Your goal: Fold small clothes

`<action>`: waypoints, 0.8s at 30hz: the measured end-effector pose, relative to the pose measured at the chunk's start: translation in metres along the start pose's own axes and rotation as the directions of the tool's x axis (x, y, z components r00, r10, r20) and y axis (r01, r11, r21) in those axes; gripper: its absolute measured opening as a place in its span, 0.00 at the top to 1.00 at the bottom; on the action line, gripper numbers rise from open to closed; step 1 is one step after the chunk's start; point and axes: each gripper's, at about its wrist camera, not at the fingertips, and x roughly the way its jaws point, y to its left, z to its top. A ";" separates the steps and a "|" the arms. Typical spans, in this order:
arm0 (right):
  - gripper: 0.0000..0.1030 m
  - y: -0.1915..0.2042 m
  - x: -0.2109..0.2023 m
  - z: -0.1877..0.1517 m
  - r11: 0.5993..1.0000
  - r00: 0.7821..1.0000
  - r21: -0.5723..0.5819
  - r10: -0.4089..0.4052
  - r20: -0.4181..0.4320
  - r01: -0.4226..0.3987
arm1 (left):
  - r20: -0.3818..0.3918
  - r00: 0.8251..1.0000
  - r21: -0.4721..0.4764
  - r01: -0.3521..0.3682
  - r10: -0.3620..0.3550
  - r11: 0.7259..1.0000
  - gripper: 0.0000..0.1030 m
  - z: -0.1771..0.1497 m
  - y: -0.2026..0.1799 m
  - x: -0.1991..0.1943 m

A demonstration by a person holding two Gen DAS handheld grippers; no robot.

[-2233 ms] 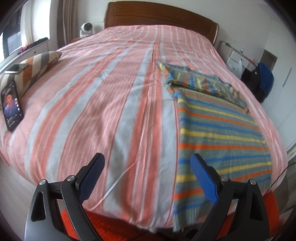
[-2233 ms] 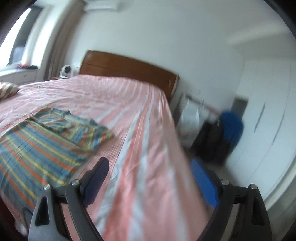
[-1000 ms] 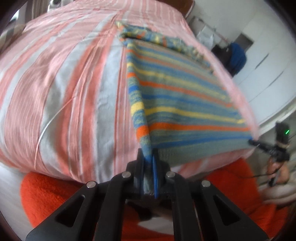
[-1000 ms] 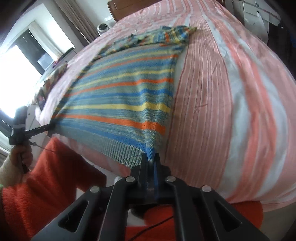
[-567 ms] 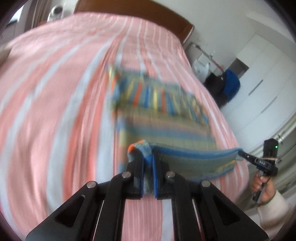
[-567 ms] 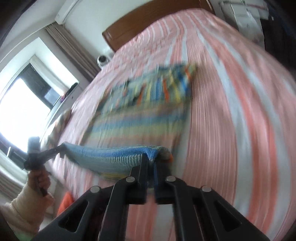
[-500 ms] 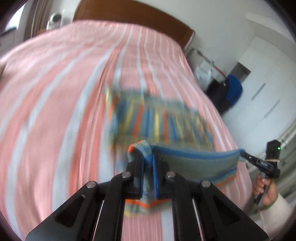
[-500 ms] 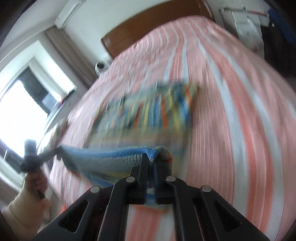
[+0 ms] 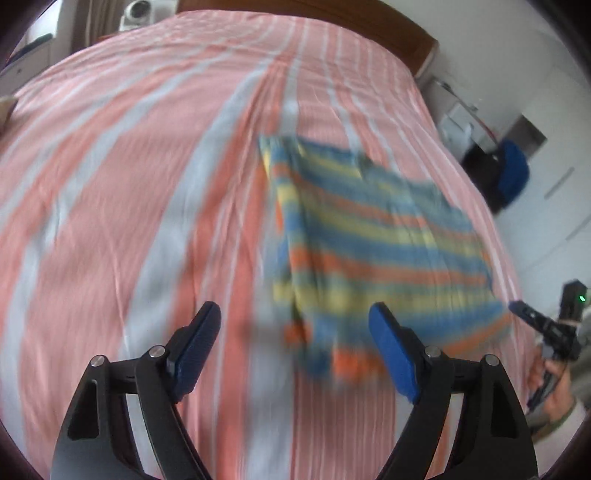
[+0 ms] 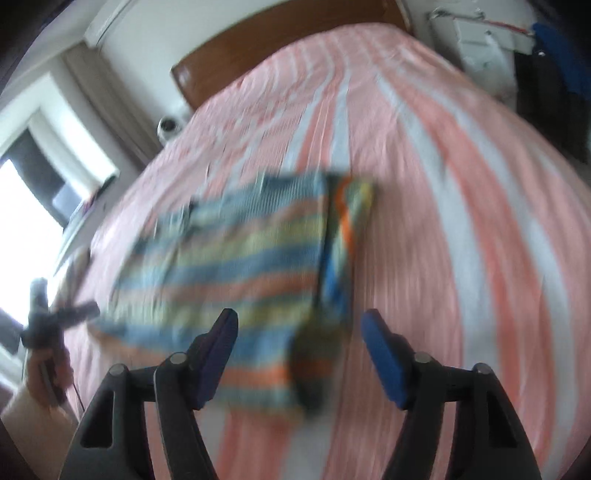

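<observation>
A striped knit garment (image 9: 373, 243) in blue, yellow and orange lies folded in half on the pink striped bed (image 9: 129, 184); it also shows in the right wrist view (image 10: 243, 266). My left gripper (image 9: 295, 347) is open and empty, just in front of the garment's near left corner. My right gripper (image 10: 299, 350) is open and empty, just in front of the garment's near right corner. Both views are blurred by motion.
A wooden headboard (image 9: 332, 18) stands at the far end of the bed. A white rack (image 9: 461, 122) and a dark bag with blue cloth (image 9: 509, 177) stand right of the bed. A window (image 10: 37, 206) is on the left.
Both grippers carried the garment's near hem up and over to the far end, folding it in half. They have now opened, let go of the hem and pulled back.
</observation>
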 end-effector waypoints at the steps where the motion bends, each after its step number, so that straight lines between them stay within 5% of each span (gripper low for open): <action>1: 0.34 0.000 0.000 -0.007 1.000 1.000 -0.009 0.002 -0.005 -0.002 | 0.009 1.000 0.009 -0.008 0.008 1.000 0.19 -0.013 0.001 -0.005; 5: 0.34 0.004 -0.003 -0.003 0.998 1.000 -0.061 -0.012 -0.012 0.011 | 0.094 0.992 0.030 -0.092 0.089 0.995 0.13 -0.013 0.009 -0.016; 9: 0.34 0.007 0.003 0.045 0.998 0.999 -0.061 -0.030 0.026 0.031 | 0.202 0.941 0.006 -0.279 0.272 0.960 0.11 0.011 0.030 -0.001; 11: 0.38 0.004 0.014 0.078 0.999 0.999 -0.034 -0.034 0.009 0.034 | 0.188 0.918 -0.057 -0.344 0.348 0.937 0.10 0.010 0.050 0.018; 16: 0.51 0.000 0.070 0.142 0.999 0.996 0.050 -0.014 -0.084 0.018 | 0.183 0.917 -0.037 -0.354 0.355 0.934 0.02 0.005 0.054 0.037; 22: 0.63 -0.003 0.133 0.176 0.988 0.978 0.027 -0.149 -0.146 0.154 | 0.211 0.915 -0.036 -0.346 0.345 0.938 0.01 0.000 0.057 0.036; 23: 0.72 -0.007 0.139 0.177 0.986 0.975 0.034 -0.156 -0.160 0.164 | 0.213 0.915 -0.038 -0.342 0.342 0.939 0.01 0.000 0.059 0.037; 24: 0.95 -0.011 0.147 0.177 0.985 0.970 0.040 -0.156 -0.188 0.166 | 0.215 0.915 -0.039 -0.342 0.342 0.939 0.01 -0.001 0.059 0.035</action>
